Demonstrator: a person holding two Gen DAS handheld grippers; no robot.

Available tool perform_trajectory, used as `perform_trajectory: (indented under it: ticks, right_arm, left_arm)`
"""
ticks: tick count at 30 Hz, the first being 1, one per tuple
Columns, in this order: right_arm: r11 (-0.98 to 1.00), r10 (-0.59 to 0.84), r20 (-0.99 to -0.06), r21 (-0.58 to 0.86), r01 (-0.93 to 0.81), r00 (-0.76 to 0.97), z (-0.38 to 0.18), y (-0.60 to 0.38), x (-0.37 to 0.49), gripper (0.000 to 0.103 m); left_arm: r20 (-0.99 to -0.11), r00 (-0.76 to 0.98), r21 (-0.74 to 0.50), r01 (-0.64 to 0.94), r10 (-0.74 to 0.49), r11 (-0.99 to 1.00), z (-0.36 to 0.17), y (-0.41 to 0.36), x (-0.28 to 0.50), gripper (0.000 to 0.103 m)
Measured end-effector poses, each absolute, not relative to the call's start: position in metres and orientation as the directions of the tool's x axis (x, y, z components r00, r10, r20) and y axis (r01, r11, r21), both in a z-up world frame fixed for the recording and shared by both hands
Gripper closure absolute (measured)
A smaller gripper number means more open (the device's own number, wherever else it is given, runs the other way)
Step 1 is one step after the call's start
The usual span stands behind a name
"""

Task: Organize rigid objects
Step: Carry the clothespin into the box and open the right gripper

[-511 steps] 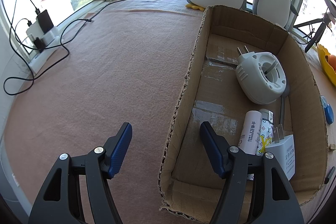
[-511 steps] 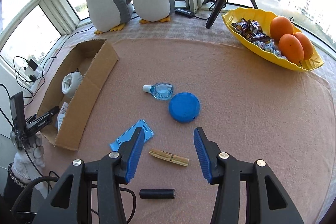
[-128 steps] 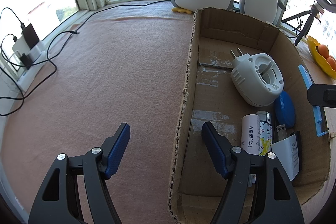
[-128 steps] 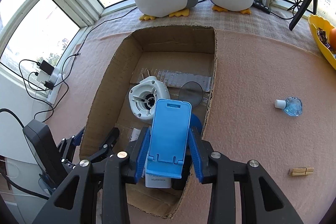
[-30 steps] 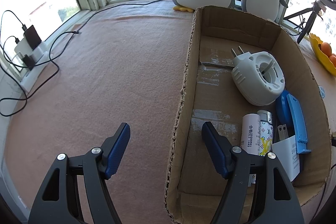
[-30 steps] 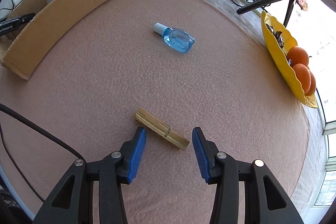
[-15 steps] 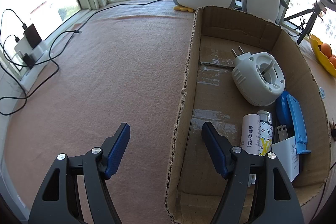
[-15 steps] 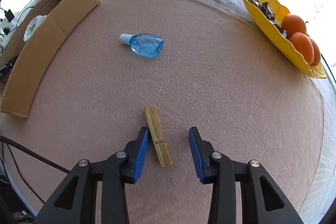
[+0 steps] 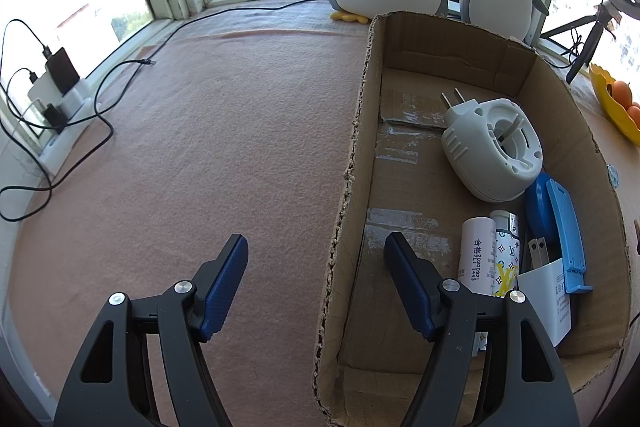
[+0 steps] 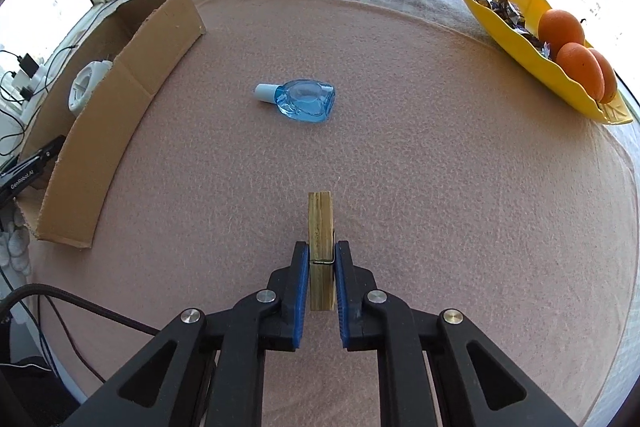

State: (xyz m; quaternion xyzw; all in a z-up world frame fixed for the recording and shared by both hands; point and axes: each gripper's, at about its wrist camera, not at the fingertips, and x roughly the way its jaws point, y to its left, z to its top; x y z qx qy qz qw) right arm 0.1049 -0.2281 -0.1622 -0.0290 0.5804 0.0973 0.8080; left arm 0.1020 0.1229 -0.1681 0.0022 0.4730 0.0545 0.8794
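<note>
Where the right wrist view looks along its fingers, we find the right gripper (image 10: 322,263) closed on the wooden spring clothespin (image 10: 320,243), both blue pads pressed against its long sides at the wire spring. The clothespin points straight ahead, its far end projecting beyond the fingertips over the pink felt mat (image 10: 440,167); we cannot tell whether it rests on the mat or is lifted clear.

We record the left gripper (image 9: 316,255) spread wide and holding nothing. Its left finger stands over the mat, its right finger inside the open brown cardboard box (image 9: 352,163), so the box's near wall passes between them; contact with the wall cannot be confirmed.

Only the left wrist view shows the box contents: a white round plug-in device (image 9: 492,147) toward the far end, with a blue round lid (image 9: 536,203), a blue flat plastic stand (image 9: 566,227), a white cylinder (image 9: 476,255), a patterned tube (image 9: 506,255) and a white charger block (image 9: 546,291) clustered nearer the gripper.

Only the right wrist view shows the clear blue flat bottle with a white cap (image 10: 300,101), lying on its side on the mat, ahead of the clothespin and well apart from it, to the right of the box.
</note>
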Motion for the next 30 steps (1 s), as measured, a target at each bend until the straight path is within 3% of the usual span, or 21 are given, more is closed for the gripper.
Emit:
perform_trajectory:
  ticks: [18,30]
  right_arm:
    - [0.965,0.264,-0.86,0.23,-0.128,0.437,-0.116,-0.191,0.121,0.092]
    - [0.906,0.424,-0.813,0.383,-0.181,0.399,-0.1,-0.122,0.126,0.092]
  left_arm:
    - [-0.832,0.547,0.05,-0.095,0.094,0.994,-0.168,0.122,0.102,0.031]
    - [-0.832,0.547,0.049,-0.096,0.094,0.994,-0.168,0.122,0.102,0.031]
